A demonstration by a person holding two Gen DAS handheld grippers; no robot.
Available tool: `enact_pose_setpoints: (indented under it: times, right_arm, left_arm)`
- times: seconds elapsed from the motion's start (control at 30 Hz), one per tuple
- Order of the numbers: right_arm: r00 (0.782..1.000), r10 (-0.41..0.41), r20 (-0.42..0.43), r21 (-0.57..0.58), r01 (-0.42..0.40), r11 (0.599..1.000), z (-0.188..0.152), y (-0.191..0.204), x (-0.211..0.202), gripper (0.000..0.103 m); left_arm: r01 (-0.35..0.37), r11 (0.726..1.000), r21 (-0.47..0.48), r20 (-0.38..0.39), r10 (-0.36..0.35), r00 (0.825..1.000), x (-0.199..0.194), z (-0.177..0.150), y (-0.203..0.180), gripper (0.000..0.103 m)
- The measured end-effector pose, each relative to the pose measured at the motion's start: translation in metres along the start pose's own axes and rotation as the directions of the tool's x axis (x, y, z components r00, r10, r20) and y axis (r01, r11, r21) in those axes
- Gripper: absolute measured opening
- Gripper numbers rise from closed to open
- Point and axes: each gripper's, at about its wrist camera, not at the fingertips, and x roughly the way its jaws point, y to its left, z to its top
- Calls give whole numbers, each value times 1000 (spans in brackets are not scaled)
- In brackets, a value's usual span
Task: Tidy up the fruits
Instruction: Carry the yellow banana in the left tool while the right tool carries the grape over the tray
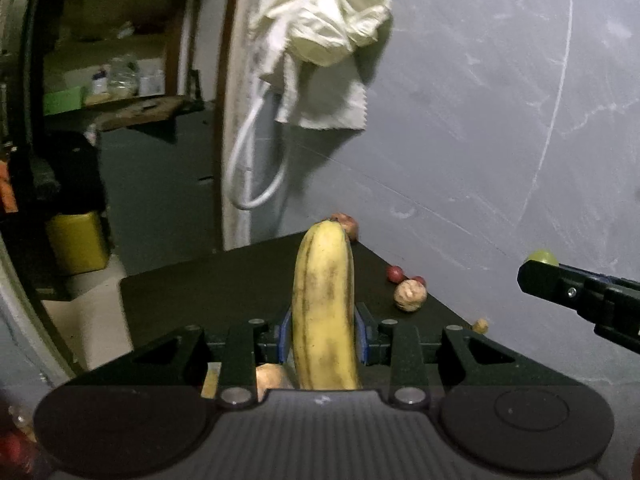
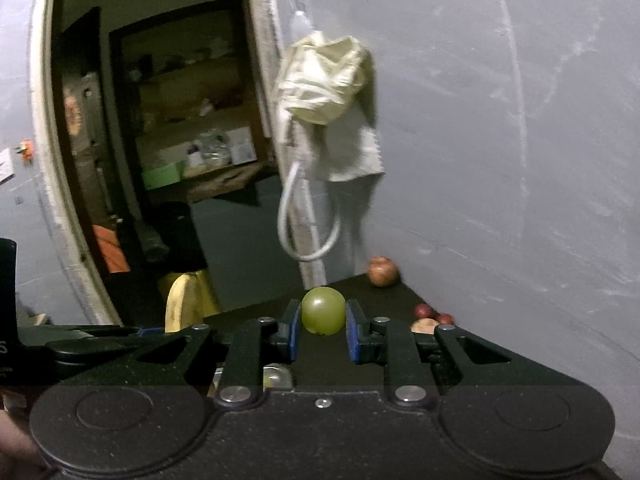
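Above the dark bench [image 1: 224, 280], against the grey wall, you have both tongs loaded and lifted clear of the surface. Your left tongs [image 1: 324, 338] are closed around the banana [image 1: 324, 304], which stands up between the blue pads with its tip pointing toward the bench's far corner. Your right tongs [image 2: 323, 330] are clamped on the green grape [image 2: 323, 311], pinched at its sides. Neither fruit has been set down anywhere yet, so the sorting looks only partly done. Left on the bench are a pomegranate [image 2: 383, 271] in the far corner, and nearer along the wall edge a walnut [image 1: 409, 295] beside small red fruits [image 1: 395, 273]. No bowl or tray shows in either view, so I cannot tell where these should go.
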Motion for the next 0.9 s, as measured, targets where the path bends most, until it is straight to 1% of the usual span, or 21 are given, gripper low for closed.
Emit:
enact_pose_setpoints:
  times: [0.2, 0.47, 0.67, 0.77, 0.9]
  right_arm:
    - [997, 79, 8, -36, -78, 996, 7, 27, -1, 24]
    - [984, 177, -14, -78, -178, 981, 6, 62, 5, 24]
    - [973, 224, -52, -94, -228, 969, -5, 77, 11, 24]
    - [969, 236, -72, -101, -242, 965, -11, 82, 14, 24]
    - [966, 238, -100, -104, -248, 963, -20, 83, 18, 24]
  left_arm:
    - [-65, 997, -36, 24, 65, 998, -26, -4, 20, 33]
    - [-141, 986, -93, 28, 144, 989, -51, -16, 49, 33]
    - [-184, 975, -125, 8, 186, 983, -62, -32, 65, 33]
    - [-195, 971, -136, -11, 195, 981, -63, -41, 69, 33]
    - [-200, 969, -142, -55, 194, 979, -60, -56, 73, 33]
